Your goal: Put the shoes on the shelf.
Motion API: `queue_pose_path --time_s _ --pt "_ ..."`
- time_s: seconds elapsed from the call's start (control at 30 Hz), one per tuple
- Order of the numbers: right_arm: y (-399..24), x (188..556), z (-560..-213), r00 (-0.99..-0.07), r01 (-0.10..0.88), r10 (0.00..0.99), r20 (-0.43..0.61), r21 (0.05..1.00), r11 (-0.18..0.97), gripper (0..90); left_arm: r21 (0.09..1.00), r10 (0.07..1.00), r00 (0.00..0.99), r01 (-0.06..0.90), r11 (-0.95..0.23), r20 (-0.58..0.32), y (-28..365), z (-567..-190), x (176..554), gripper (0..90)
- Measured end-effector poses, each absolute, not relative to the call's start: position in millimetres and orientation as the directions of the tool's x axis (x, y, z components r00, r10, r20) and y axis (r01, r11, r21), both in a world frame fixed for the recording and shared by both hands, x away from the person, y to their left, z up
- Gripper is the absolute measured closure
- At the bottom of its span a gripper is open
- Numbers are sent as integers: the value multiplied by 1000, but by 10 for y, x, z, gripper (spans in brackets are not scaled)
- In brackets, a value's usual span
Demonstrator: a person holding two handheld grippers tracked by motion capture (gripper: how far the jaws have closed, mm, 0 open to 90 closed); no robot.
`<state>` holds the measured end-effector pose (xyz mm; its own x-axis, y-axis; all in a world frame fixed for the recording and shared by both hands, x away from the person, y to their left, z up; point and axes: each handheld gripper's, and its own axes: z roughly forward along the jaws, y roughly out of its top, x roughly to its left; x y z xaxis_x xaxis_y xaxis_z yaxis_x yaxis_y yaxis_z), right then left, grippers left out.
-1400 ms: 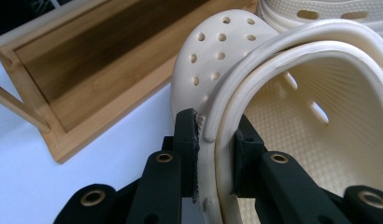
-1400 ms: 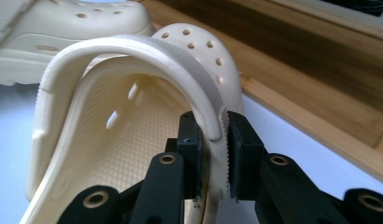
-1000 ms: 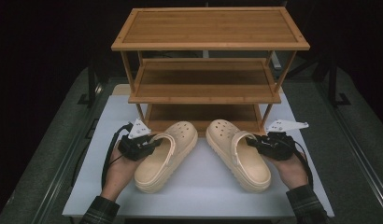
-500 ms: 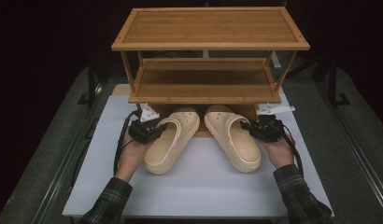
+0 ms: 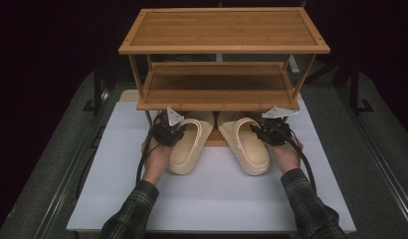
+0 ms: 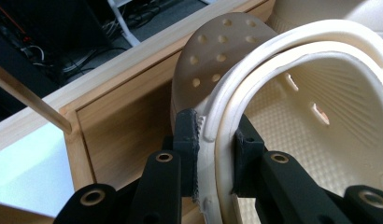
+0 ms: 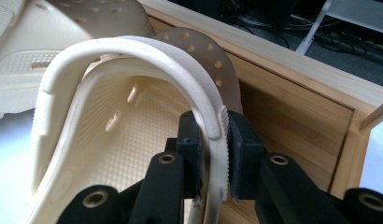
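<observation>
Two cream clogs lie toes-first under the bamboo shoe rack [image 5: 222,47], partly on its bottom shelf [image 5: 215,143]. My left gripper [image 5: 173,133] is shut on the outer side wall of the left clog [image 5: 188,147]; in the left gripper view the jaws pinch that clog's rim [image 6: 216,140] and strap. My right gripper [image 5: 261,133] is shut on the outer side wall of the right clog [image 5: 248,144]; in the right gripper view the rim [image 7: 216,154] sits between the pads, and the left clog [image 7: 35,51] shows beyond. The clogs' toes are hidden under the middle shelf [image 5: 219,92].
The rack stands at the back of a white table top [image 5: 212,194], with its legs [image 5: 141,82] at each side of the clogs. Dark floor and metal rails [image 5: 67,174] flank the table. Both forearms in plaid sleeves [image 5: 311,209] reach in from the front.
Both grippers have pushed the clogs forward, away from the person, so the toes now sit under the rack on its bottom shelf. The grips stayed shut throughout.
</observation>
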<state>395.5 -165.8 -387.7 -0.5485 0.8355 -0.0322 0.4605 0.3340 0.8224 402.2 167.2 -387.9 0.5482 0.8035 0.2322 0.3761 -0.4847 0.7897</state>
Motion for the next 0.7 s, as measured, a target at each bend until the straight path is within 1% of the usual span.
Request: queue_pose_path --time_s 0.17,0.37,0.4,0.43,0.47,0.5,0.53,0.57,0.6,0.63,0.67,0.7 --pt "-1612 3992 -3918 -533 470 845 -31 820 326 768 780 804 546 388 -491 234 1617 -3917 4048 755" --pt "-1563 4006 -3963 -530 476 847 -36 814 333 762 764 790 551 377 -523 269 1566 -3951 4037 743" --pt "-1558 4006 -3965 -529 476 848 -35 815 331 753 767 792 552 378 -518 262 1571 -3956 4036 723" --pt "-1558 4006 -3965 -529 476 848 -35 815 331 753 772 793 556 381 -509 249 1586 -3956 4035 723" --pt "-1557 4005 -3966 -531 477 847 -36 814 333 743 783 796 562 382 -490 224 1603 -3955 4035 697" --pt "-1559 4002 -3966 -531 479 846 -35 812 335 725 791 802 563 390 -472 201 1627 -3945 4036 650" --pt "-1581 3991 -3960 -538 487 843 -10 812 320 639 794 804 565 395 -462 187 1643 -3938 4034 583" --pt "-1581 3991 -3960 -538 487 843 -10 812 320 639 795 802 571 397 -459 177 1674 -3923 4028 583" --pt "-1612 3974 -3937 -546 493 838 8 812 313 560 802 804 573 399 -445 161 1698 -3912 4013 524" --pt "-1612 3974 -3937 -546 493 838 8 812 313 560 800 797 585 400 -447 153 1739 -3892 3999 524" --pt "-1658 3937 -3896 -554 498 832 33 814 300 490 796 787 601 404 -451 141 1784 -3870 3980 448" --pt "-1658 3937 -3896 -554 498 832 33 814 300 490 801 785 609 409 -437 117 1821 -3856 3955 448"
